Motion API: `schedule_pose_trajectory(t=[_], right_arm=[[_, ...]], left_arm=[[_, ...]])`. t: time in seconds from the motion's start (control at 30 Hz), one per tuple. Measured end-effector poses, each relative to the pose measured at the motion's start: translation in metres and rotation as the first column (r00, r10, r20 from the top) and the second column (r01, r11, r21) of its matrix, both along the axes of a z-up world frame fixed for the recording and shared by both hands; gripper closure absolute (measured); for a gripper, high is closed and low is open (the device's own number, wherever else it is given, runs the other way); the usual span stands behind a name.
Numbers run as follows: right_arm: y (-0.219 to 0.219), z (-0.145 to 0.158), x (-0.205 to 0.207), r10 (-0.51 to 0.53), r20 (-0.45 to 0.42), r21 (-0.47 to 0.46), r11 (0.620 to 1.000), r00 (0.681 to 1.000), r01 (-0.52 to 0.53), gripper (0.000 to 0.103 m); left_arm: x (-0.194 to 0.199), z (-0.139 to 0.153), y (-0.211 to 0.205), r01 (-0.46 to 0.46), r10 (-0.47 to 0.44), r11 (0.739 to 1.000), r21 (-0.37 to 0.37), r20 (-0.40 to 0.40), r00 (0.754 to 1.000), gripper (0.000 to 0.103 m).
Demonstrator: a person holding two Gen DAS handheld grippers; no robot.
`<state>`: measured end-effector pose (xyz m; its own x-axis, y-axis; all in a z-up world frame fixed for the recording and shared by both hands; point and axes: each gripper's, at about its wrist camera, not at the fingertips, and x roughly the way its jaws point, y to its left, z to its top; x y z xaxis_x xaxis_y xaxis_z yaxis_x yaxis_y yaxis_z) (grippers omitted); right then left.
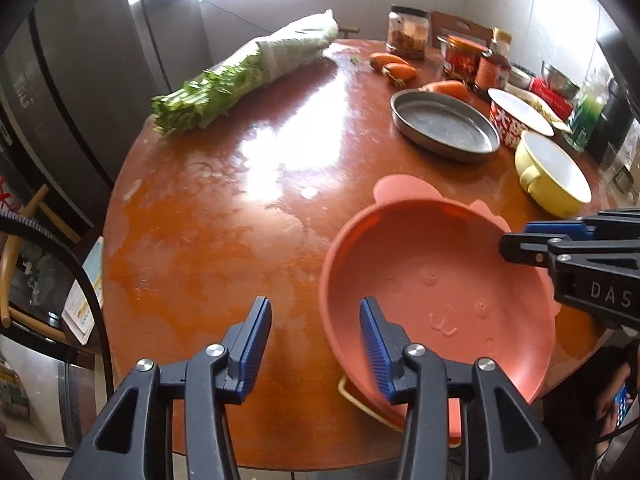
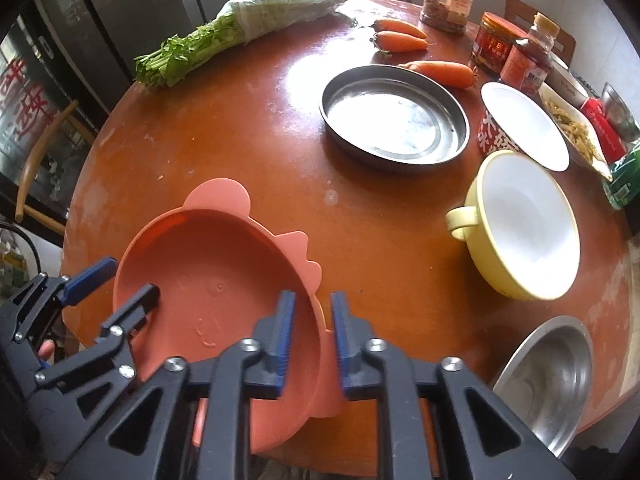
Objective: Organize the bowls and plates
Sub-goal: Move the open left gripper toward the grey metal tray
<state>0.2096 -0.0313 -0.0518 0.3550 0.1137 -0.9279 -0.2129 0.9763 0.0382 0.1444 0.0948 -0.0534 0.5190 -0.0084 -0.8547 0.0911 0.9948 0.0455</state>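
Bagged greens (image 2: pixel 248 28), three carrots (image 2: pixel 404 40), jars (image 2: pixel 448 0), round table (image 2: pixel 240 140).

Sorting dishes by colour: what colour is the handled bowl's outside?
Pale yellow handled bowl, white inside; right wrist view.

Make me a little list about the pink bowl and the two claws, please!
pink bowl: animal-eared bowl, tilted at the near edge of the round table
left claw: open, bowl's rim between its pads
right claw: open, straddling the bowl's rim
nearby dishes: yellow bowl, steel pan, steel bowl
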Motion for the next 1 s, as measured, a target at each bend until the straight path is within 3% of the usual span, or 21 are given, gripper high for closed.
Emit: schedule_pose_trajectory(t=[0.1, 0.33, 0.4, 0.57, 1.0], right_arm=[[-0.005, 0.009, -0.001, -0.026, 0.042, -0.019, 0.999, 0.999, 0.026, 0.071], [-0.031, 0.051, -0.010, -0.080, 0.103, 0.078, 0.994, 0.991, 0.072, 0.070], [-0.039, 0.072, -0.015, -0.089, 0.140, 0.122, 0.990, 0.986, 0.072, 0.060], [-0.049, 0.101, -0.018, -0.133, 0.212, 0.140, 0.985, 0.968, 0.105, 0.049], [-0.052, 0.104, -0.008, -0.155, 0.190, 0.149, 0.980, 0.969, 0.128, 0.047]], left_arm=[[-0.003, 0.008, 0.007, -0.022, 0.021, 1.000, 0.006, 0.022, 1.000, 0.047], [-0.012, 0.047, 0.037, -0.066, 0.064, 0.998, 0.010, 0.109, 0.992, 0.046], [-0.010, 0.062, 0.044, -0.060, 0.060, 0.998, -0.005, 0.138, 0.989, 0.045], [0.000, 0.080, 0.033, -0.021, 0.021, 1.000, 0.001, 0.173, 0.985, 0.044], [0.030, 0.088, -0.021, 0.097, -0.088, 0.994, -0.052, 0.162, 0.983, 0.044]])
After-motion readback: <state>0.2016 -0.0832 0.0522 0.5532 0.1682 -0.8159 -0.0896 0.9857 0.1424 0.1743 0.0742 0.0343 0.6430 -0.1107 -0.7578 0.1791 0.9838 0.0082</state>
